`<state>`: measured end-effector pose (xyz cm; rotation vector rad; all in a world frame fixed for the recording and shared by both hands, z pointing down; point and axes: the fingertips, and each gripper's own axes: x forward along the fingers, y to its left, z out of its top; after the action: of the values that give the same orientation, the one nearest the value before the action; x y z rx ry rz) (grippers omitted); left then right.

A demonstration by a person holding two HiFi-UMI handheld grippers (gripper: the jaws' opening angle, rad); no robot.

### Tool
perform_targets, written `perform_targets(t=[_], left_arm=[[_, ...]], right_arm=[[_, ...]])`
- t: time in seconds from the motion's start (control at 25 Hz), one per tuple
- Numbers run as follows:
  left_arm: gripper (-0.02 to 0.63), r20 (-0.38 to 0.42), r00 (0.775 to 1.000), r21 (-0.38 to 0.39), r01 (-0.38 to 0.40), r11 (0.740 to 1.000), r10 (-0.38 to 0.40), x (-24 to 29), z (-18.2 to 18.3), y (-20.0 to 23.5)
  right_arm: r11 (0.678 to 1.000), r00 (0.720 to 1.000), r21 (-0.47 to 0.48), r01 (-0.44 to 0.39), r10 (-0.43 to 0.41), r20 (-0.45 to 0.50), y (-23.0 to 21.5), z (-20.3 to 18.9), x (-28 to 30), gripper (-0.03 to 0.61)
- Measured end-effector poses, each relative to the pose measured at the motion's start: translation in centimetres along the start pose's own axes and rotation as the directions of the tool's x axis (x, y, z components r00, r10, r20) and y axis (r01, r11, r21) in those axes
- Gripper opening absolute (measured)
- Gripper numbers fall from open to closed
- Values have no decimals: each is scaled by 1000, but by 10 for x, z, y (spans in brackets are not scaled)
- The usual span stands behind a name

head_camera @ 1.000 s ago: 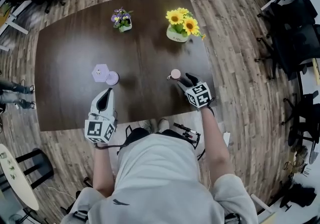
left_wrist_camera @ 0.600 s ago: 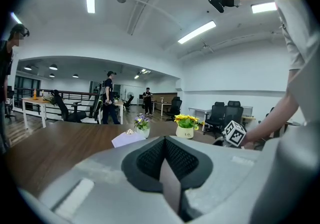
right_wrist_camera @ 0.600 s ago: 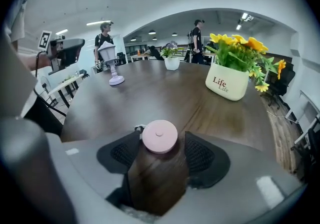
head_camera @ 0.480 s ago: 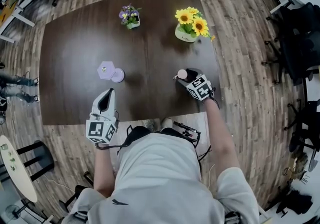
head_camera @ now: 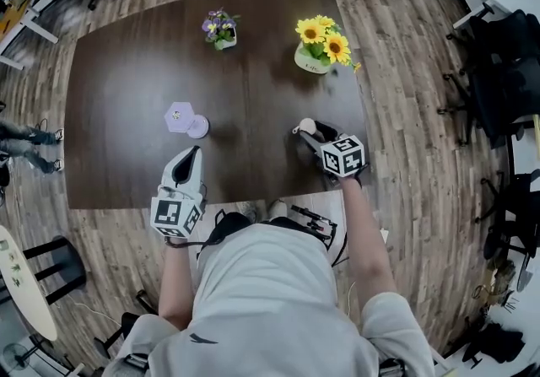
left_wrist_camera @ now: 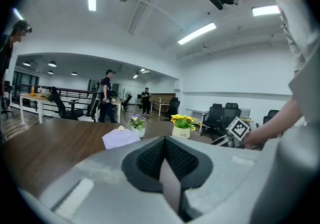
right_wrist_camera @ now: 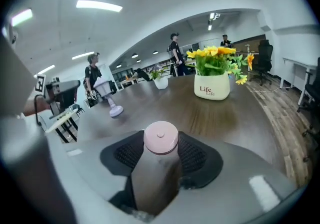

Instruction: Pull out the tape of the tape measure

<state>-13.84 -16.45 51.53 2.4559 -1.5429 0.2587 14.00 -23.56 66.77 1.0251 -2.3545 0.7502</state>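
Right, the small round pink tape measure (right_wrist_camera: pixel 160 137) is pinched in my right claw (right_wrist_camera: pixel 161 154). Its jaws have just been closing, and the black pads now press the case on both sides. In the head view the tape measure (head_camera: pixel 308 125) lies on the near side of the white pot of sunflowers (head_camera: pixel 319 51), at the dark brown wooden counter (head_camera: pixel 126 80). I cannot tell whether it rests there or hangs just clear.

My left claw (head_camera: pixel 192 151) hovers well to the left of that pot and nearer to me. It is pressed together with nothing between its pads (left_wrist_camera: pixel 150 157).

My worry is the hold. The case is smooth and round and caught only near the tips, so a sideways tug could spin it or pop it out. I also cannot find the tape's tab in any view. If it faces away from the left claw, I would be reaching blind and might knock the case loose.
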Motion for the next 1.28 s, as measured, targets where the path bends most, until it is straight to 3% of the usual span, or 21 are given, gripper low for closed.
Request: perform_targets(t=[0.32, 0.6, 1.0, 1.28], left_arm=[[31, 37, 985, 76, 165, 983, -168, 34, 11, -65], [107, 42, 945, 236, 305, 923, -323, 52, 20, -127], [118, 44, 908, 382, 370, 847, -416, 51, 30, -167], [127, 75, 915, 364, 345, 865, -397, 44, 35, -167]], right_arm=[[998, 988, 7, -60, 59, 140, 67, 67, -54, 214], [992, 969, 34, -121, 110, 221, 122, 113, -84, 215], [987, 969, 31, -155, 146, 198, 154, 108, -95, 215], [986, 971, -7, -166, 165, 174, 162, 109, -99, 215]])
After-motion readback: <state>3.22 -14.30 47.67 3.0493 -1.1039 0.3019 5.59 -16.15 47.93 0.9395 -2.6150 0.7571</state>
